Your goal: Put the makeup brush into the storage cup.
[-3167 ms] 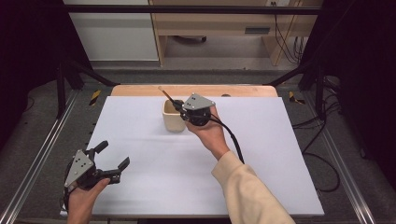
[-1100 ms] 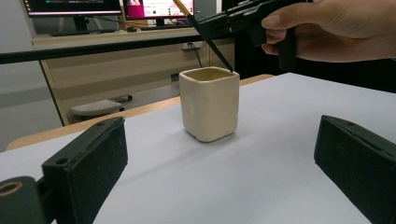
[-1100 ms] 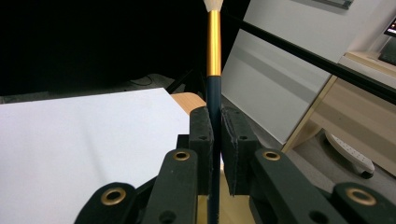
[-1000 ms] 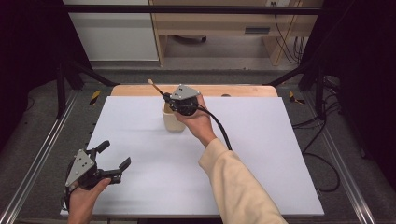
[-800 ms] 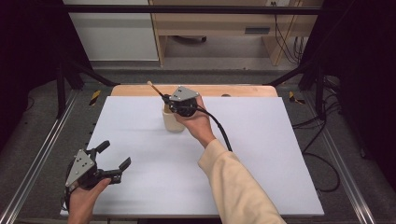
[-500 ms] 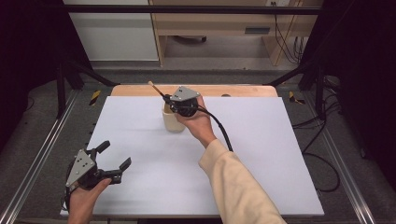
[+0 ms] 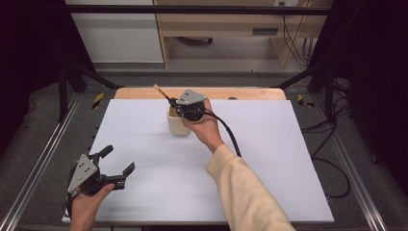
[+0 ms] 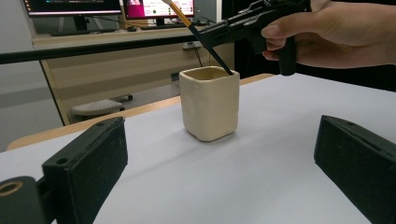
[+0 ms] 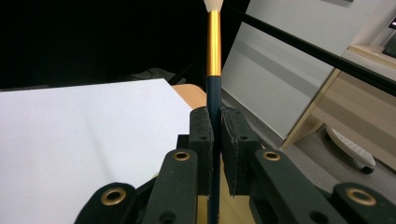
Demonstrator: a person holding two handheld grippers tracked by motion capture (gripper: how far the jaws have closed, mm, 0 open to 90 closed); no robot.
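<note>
A cream square cup (image 7: 177,126) (image 8: 210,102) stands on the white sheet (image 7: 269,159), towards the far middle. My right gripper (image 7: 174,103) (image 9: 217,126) hovers just over it, shut on a brush (image 7: 160,91) (image 9: 214,42) with a dark handle, a gold ferrule and a pale tip. The brush slants up and away, and in the left gripper view its handle (image 8: 198,35) dips into the cup's mouth. My left gripper (image 7: 118,160) (image 8: 224,154) rests open near the front left corner, its jaws wide apart with nothing between them, pointing at the cup.
The right gripper's black cable (image 7: 231,137) trails across the sheet beside the sleeve. A strip of wooden tabletop (image 7: 250,94) shows beyond the sheet. Metal rails (image 7: 43,163) run along both sides, and a wooden desk (image 7: 216,29) stands behind.
Since the oldest frame the right gripper has shifted a little up and towards the far left with the brush. Over the last second nothing has moved.
</note>
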